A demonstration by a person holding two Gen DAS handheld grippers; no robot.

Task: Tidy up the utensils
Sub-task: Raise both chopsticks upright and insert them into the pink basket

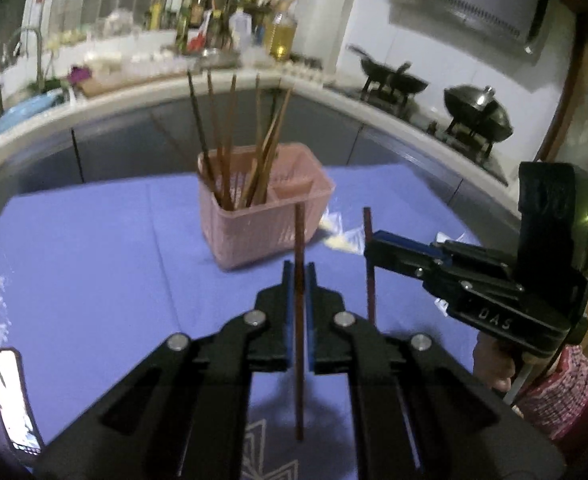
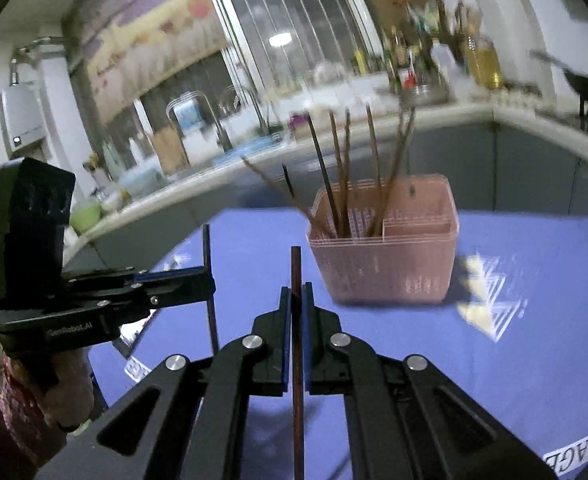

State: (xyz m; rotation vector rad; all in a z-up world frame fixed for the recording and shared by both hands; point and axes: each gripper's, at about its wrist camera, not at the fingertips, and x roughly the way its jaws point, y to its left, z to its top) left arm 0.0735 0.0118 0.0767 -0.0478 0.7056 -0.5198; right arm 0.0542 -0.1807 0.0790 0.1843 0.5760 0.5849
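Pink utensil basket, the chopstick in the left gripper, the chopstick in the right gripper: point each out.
Pink utensil basket (image 1: 254,236): left wrist view, front wall.
Left gripper's chopstick (image 1: 299,240): left wrist view, shaft above the pads.
Right gripper's chopstick (image 2: 295,268): right wrist view, shaft near its top.

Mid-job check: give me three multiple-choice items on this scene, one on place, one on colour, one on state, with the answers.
1. Where do the loose chopsticks stand?
A. In the basket's larger compartment
B. Flat on the cloth
C. In the sink

2. What colour is the basket?
A. Green
B. Pink
C. White

3. What is the state of the two tongs?
A. Both open, empty
B. One holds a spoon
C. Each shut on one chopstick

Answers:
1 A: the chopsticks lean inside the larger section of the basket.
2 B: its walls are pink.
3 C: the left tongs clamp the left chopstick, the right tongs the right chopstick.
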